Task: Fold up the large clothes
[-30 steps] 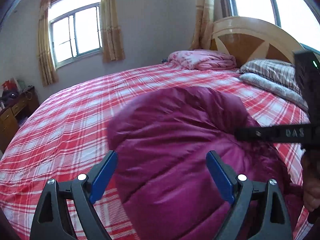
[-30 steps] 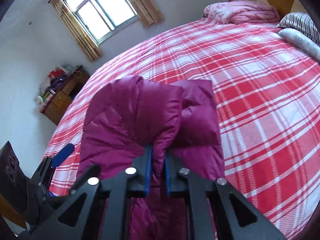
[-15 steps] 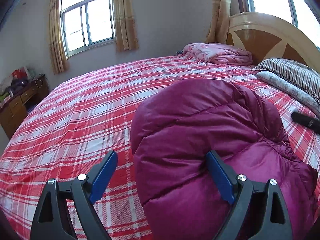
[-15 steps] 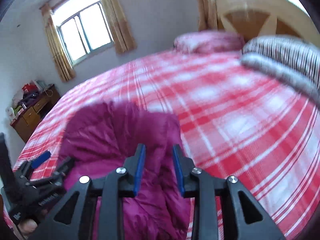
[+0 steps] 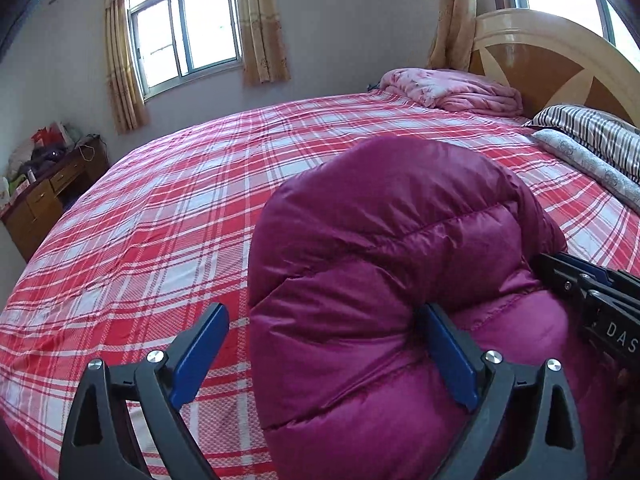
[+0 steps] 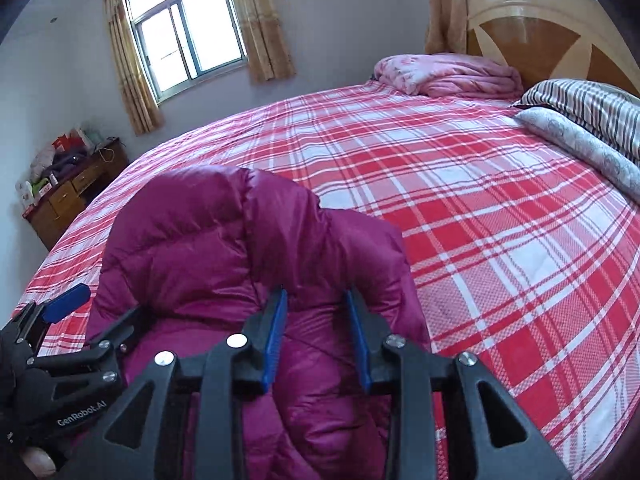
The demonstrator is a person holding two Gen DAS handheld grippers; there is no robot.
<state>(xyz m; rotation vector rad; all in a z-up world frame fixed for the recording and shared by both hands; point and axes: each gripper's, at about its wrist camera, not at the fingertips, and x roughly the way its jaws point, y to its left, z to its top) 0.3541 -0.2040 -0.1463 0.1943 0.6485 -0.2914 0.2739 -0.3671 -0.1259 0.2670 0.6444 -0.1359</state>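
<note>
My left tool [image 5: 324, 344] is opening, its blue pads spread wide, one over the plaid bedspread [image 5: 152, 240] and the other against the puffy magenta down jacket [image 5: 380, 264]. My right tool [image 6: 316, 332] stands partly apart, jaws loose on either side of a fold of that jacket without pinching it (the fabric bulges up just beyond the tips). The jacket lies bunched in a rounded heap at the near edge of the bed. Farther off, a folded pink quilt [image 5: 452, 88] and striped pillows [image 5: 592, 136] rest by the wooden headboard [image 5: 552, 56]; a cluttered wooden cabinet [image 5: 44, 196] stands beneath the curtained window [image 5: 184, 28].
</note>
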